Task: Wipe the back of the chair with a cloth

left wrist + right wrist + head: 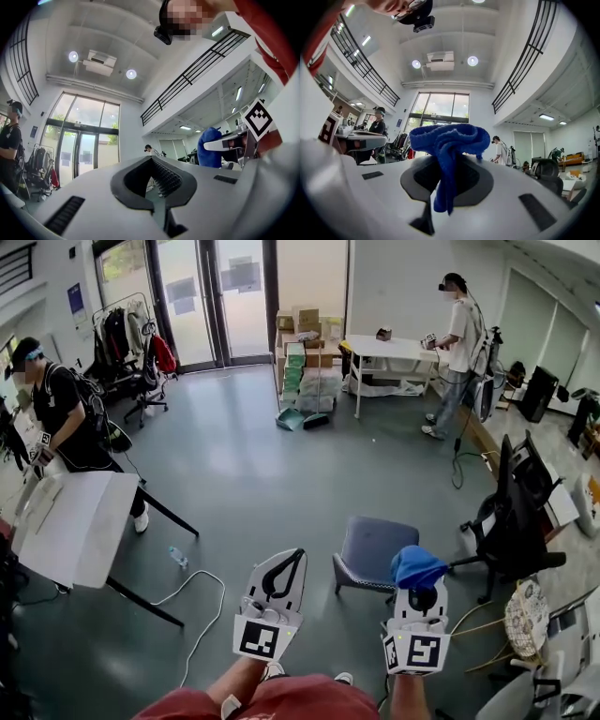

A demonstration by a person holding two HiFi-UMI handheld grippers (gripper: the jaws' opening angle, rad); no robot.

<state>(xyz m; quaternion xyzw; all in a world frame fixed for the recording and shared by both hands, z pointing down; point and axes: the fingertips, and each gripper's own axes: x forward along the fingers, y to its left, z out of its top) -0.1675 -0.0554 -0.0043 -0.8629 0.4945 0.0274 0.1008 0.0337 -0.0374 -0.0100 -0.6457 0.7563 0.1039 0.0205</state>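
A grey-blue padded chair [373, 547] stands on the floor just ahead of me, a little right of centre. My right gripper [418, 583] is held near its right side, tilted upward and shut on a bunched blue cloth [416, 566]. The right gripper view shows the cloth [446, 140] pinched between the jaws and drooping down over them. To the left of the chair, my left gripper [296, 557] is also raised, shut and holding nothing. In the left gripper view its jaws meet at the tip [153, 160], with the blue cloth [209, 148] off to the right.
A white folding table [84, 521] stands at the left with a person in black [66, 413] beside it. Black office chairs [511, 512] crowd the right. A white cable [202, 601] and a bottle [178, 557] lie on the floor. Another person [459, 343] stands at a far table [394, 351].
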